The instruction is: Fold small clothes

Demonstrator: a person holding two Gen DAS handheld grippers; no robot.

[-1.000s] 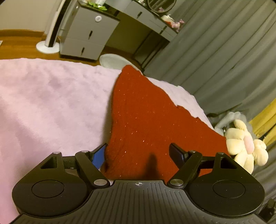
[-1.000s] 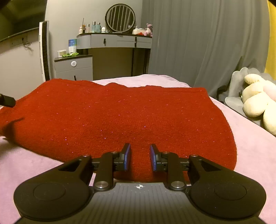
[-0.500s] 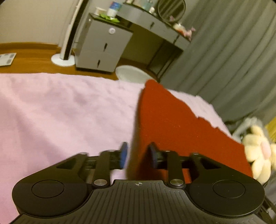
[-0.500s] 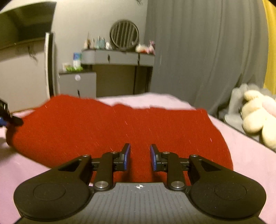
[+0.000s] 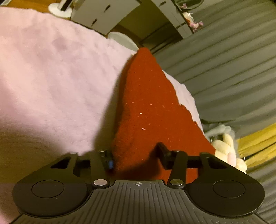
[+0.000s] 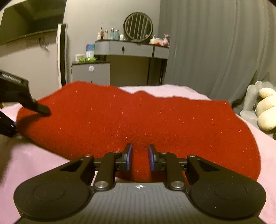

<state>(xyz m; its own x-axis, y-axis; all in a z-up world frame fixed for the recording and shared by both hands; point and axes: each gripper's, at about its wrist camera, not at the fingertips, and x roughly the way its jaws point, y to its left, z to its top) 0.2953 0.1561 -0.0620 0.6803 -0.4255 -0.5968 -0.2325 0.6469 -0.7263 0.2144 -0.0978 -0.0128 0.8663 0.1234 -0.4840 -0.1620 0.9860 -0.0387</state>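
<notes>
A red knitted garment (image 6: 138,120) lies on a pink fluffy blanket (image 5: 51,77); it also shows in the left wrist view (image 5: 151,110). My right gripper (image 6: 139,158) is shut on the garment's near edge, with cloth bunched between its blue pads. My left gripper (image 5: 136,156) is open at the garment's left end, its jaws apart on either side of the thick folded edge. The left gripper's fingers (image 6: 38,108) show at the left of the right wrist view, one lying on top of the cloth.
A cream plush toy (image 6: 265,112) sits at the bed's right side by grey curtains (image 6: 215,51). A grey dresser with bottles and a round mirror (image 6: 138,27) stands beyond the bed. A white fan base (image 5: 60,10) stands on the wooden floor.
My left gripper was closed on the garment's left edge half a second ago and has opened wide again. My right gripper stayed shut on the near edge, and the cloth has risen slightly.
</notes>
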